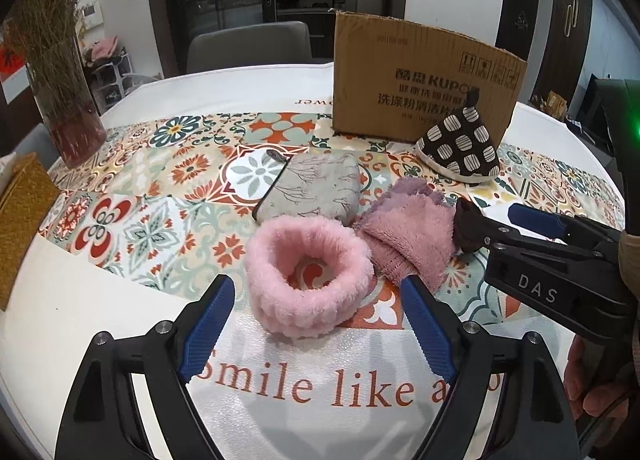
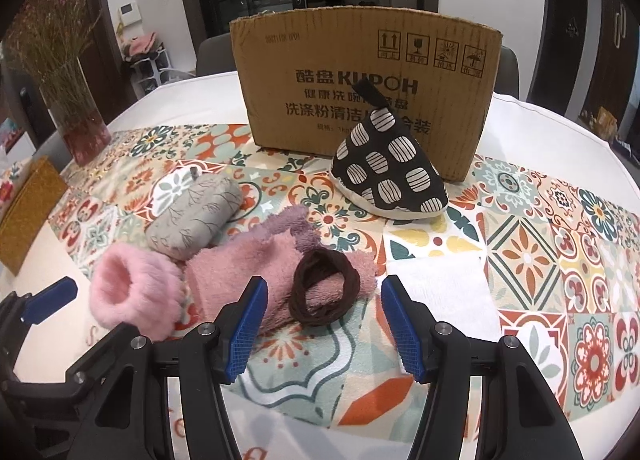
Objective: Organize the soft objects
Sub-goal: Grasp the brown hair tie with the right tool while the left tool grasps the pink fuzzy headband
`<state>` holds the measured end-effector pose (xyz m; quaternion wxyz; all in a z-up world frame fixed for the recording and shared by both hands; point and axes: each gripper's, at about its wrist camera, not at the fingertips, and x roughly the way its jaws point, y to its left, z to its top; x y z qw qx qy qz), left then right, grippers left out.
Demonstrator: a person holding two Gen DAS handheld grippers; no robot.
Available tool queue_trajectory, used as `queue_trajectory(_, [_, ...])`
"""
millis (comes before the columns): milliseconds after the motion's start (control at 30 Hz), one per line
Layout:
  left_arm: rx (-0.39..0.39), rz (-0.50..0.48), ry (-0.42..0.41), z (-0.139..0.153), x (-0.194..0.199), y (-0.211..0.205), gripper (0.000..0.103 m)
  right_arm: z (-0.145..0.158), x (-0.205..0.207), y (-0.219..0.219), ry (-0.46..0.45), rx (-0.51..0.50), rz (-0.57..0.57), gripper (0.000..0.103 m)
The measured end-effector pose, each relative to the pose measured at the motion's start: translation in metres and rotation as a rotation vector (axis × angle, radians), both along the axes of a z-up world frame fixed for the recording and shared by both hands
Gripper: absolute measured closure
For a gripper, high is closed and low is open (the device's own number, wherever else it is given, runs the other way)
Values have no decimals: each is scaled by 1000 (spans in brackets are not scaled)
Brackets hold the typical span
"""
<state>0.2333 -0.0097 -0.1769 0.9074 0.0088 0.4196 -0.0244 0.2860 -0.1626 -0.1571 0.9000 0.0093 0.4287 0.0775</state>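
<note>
**Both tongs open over the soft pile, nothing held yet**

Between your left gripper's (image 1: 318, 324) blue pads sits the fluffy pink ring (image 1: 306, 274), just ahead of the tips and not touched; the jaws stand wide and empty. It rests partly on the white text panel of the patterned table mat (image 1: 160, 228). Expect it to be very light and springy: it will squash flat under the pads and may roll, so take one side of the loop across its thickness, not the whole ring.

Ahead of your right gripper (image 2: 324, 324), whose jaws stand half apart with nothing between the pads, lies the dark brown hair tie (image 2: 324, 288), draped on the near end of the pink plush cloth (image 2: 260, 272). The tie is thin, limp and stretchy; pinch the bunched strands at the near edge, or you risk lifting the cloth with it. The cloth itself is floppy and will trail if taken by a corner.

Beyond the ring and cloth lies the grey padded pouch (image 1: 316, 188), soft but firmer, best gripped across a short edge. Farther off to the right stands the dotted cone-shaped mitt (image 2: 390, 176), leaning close to the cardboard box (image 2: 360, 72), the likely place for everything. A vase of dried flowers (image 1: 70, 116) stands well off to the left.
</note>
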Motion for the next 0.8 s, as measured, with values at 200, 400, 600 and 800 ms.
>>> queue_trajectory(200, [2,8,8,-11,7,-3,18,-9,10,2,-8,-15,13,43])
queue_trajectory(400, [0,24,5,-15,12,-2,18,-11,14,4,-29,-22,21,43])
queue_trajectory(600, [-8,37,13,-20,15,-2,19,-16,17,5,-19,-16,27,44])
queue_trajectory(800, [-9,49,6,-22,17,0,38,-18,16,8,-20,-27,38,62])
